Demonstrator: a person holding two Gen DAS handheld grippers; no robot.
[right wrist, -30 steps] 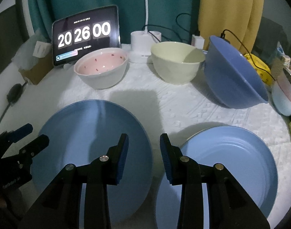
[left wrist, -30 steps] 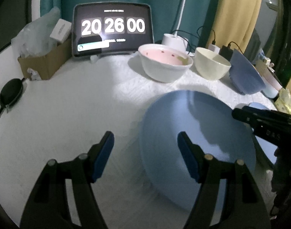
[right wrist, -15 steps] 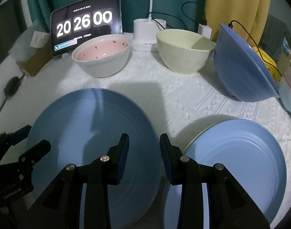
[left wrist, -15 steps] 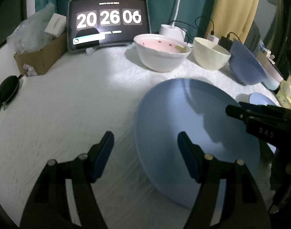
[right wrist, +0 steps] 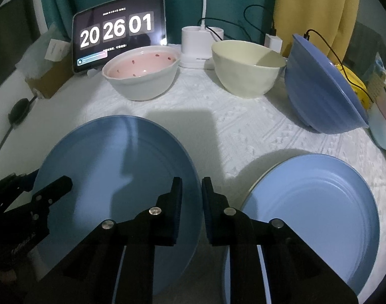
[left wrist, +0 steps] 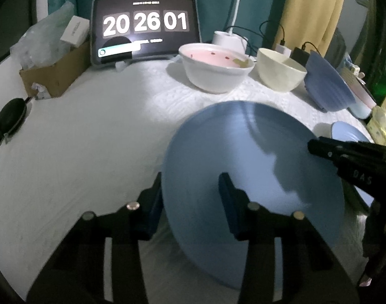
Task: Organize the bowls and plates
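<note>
**Plate caught between two pairs of tongs**

Digits on the tablet clock [right wrist: 119,31] read 20 26 01, white on black, with small unreadable lines above and below. Letters "DAS" show on the body of the right tongs [left wrist: 317,147] in the left wrist view.

Now the blue plate [right wrist: 122,177]: round, matte, faint concentric rings, raised off the white desk [right wrist: 218,126] and tilted. The right tongs [right wrist: 191,202] are clamped on its right rim, blue pads nearly together. The left tongs [left wrist: 190,202] straddle its left rim, one pad under, one on top; whether they are pressing the rim cannot be told.

Two blue plates in all: the second blue plate [right wrist: 314,207] lies flat on the right, atop a pale rim. Three bowls stand behind: a pink speckled bowl [right wrist: 142,78], a cream bowl [right wrist: 246,68] and a blue bowl [right wrist: 322,88] tipped on its side.
</note>
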